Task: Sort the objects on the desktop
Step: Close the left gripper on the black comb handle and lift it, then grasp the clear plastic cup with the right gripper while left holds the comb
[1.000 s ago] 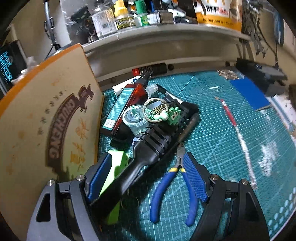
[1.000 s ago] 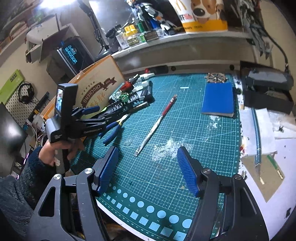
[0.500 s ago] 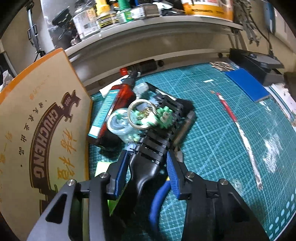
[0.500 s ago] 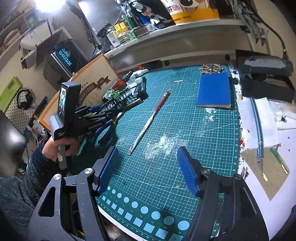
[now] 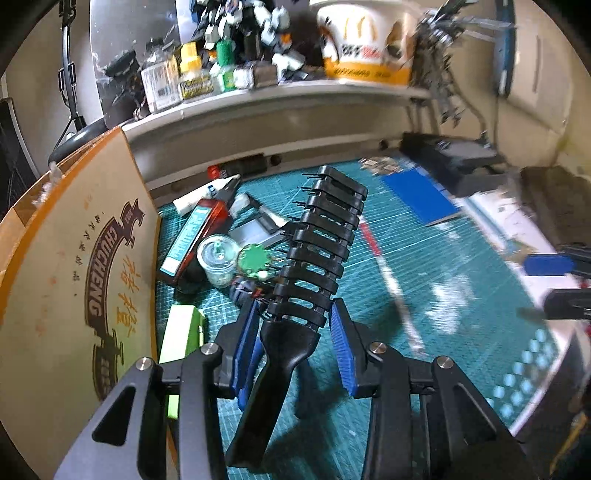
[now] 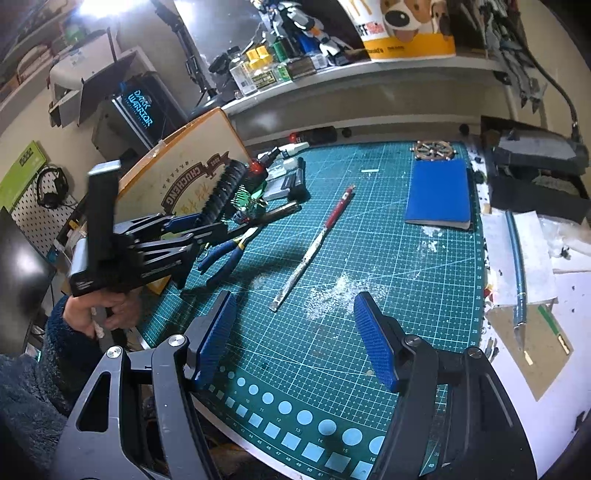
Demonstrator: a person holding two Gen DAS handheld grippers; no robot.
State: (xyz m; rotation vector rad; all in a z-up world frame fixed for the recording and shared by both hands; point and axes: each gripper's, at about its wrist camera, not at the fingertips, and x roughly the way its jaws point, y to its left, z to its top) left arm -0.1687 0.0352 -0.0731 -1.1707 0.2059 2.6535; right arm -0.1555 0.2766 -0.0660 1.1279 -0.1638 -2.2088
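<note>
Two jaws of the left gripper point(image 5: 295, 347) pinch the brush point(image 5: 317, 258) at its neck, its long axis running straight ahead above the tabletop; the right gripper point(image 6: 295, 343) hangs spread, well apart.

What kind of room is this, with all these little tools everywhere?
Probably a hobby desk for building models. A green gridded cutting mat covers the table, robot model figures and small paint bottles stand on the shelf, and blue-handled pliers lie on the mat.
</note>
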